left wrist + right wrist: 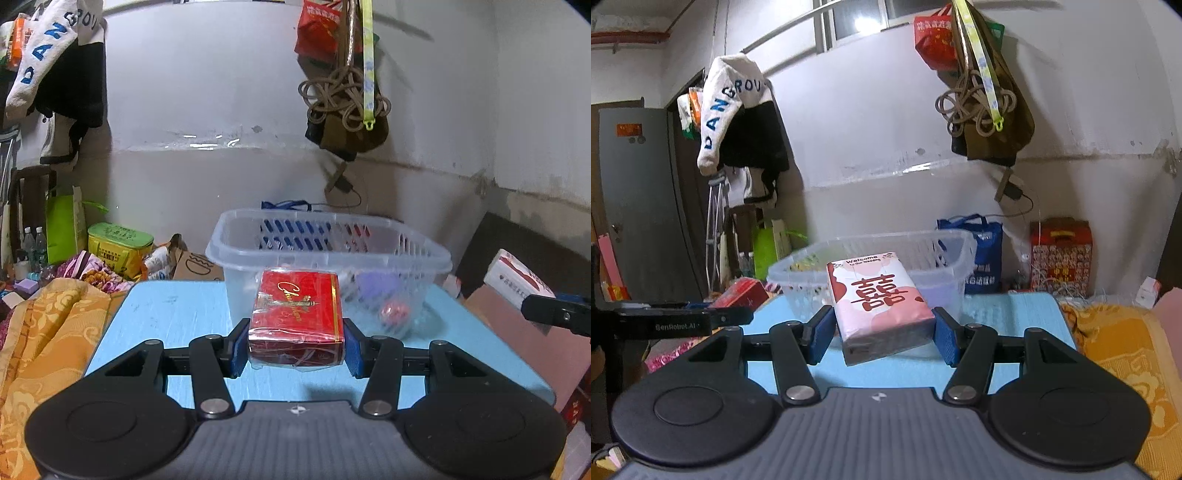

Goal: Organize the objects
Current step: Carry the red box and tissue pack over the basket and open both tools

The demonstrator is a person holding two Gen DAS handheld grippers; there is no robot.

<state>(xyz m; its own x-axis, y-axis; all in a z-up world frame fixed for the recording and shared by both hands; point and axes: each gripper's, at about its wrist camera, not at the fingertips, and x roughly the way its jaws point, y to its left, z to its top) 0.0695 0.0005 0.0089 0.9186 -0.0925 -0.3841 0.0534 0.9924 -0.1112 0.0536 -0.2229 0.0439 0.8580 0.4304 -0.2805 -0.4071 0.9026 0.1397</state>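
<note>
On the left side, the left gripper (295, 338) has its blue pads pressed against both ends of a red box (297, 317) wrapped in clear film, jaws about half open around it. The box looks to be held clear of the blue table (166, 317), just in front of the clear plastic basket (328, 254), which already holds a few small things — a purple one and a reddish ball, both blurred through the wall.

Further right, the right gripper (884, 332) holds a pink-and-white tissue pack (881, 306) the same way, pads touching its two sides, the pack tilted with its far end up. From this view the basket (871, 258) sits directly behind it, near the table's far edge.

The step in hand seems to be carrying both items to the basket. Next, each should go higher than the rim and forward over the opening before the jaws let go — one at a time, I'd judge, so the two grippers don't crowd each other.
</note>
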